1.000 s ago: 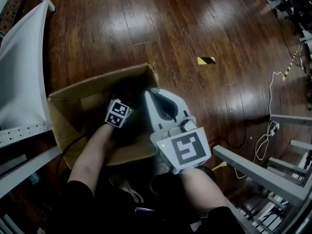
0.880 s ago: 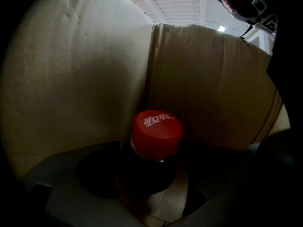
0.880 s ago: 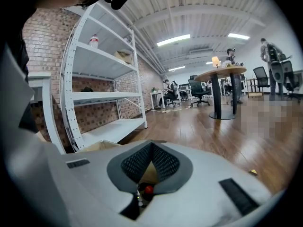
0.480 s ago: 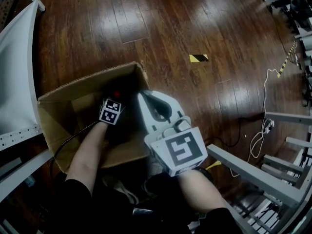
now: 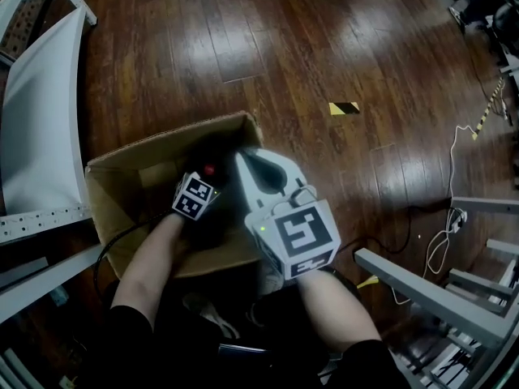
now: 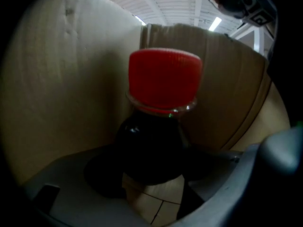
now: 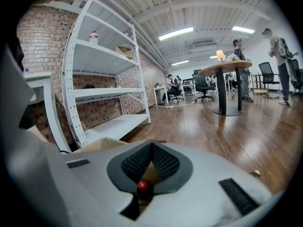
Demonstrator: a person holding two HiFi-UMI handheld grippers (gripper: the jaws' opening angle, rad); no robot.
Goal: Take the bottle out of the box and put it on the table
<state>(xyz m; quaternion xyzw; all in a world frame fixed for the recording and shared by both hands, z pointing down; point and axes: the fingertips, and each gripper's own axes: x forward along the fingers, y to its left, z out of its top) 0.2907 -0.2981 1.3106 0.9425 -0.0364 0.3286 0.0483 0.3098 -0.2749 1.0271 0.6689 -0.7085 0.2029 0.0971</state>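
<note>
nearest the head camera, the person's forearms reach down toward the box [image 5: 162, 138], an open cardboard carton sitting on the dark wooden floor [image 5: 324, 47].

the right gripper [image 5: 246, 157] hovers over the box's right-hand wall, with its marker cube [image 5: 293, 237] uppermost. in its own view the jaws look drawn together at the tips and hold nothing. only a small window is left between the dark ribbed pads [image 7: 165, 162], and cardboard and a red spot show through it.

the left gripper [image 5: 203, 183] is lowered inside the box. its view is dim, but its two grey jaws appear closed on the dark body of the bottle [image 6: 154, 148], one on each side just below the shoulder. the bottle stands upright, filled with dark liquid, and its label shows pale between the jaws. its red cap [image 6: 164, 82] sits above the jaws and against the brown inner walls. from the head view the same cap is a red dot just beyond the left marker cube [image 5: 195, 197], inside the carton near its far right corner.

further out, a strip of yellow-and-black tape [image 5: 344, 107] lies on the boards. a white shelf unit [image 5: 36, 112] stands to the left, and white cables [image 5: 448, 217] trail near a grey metal frame [image 5: 430, 286] on the right.
</note>
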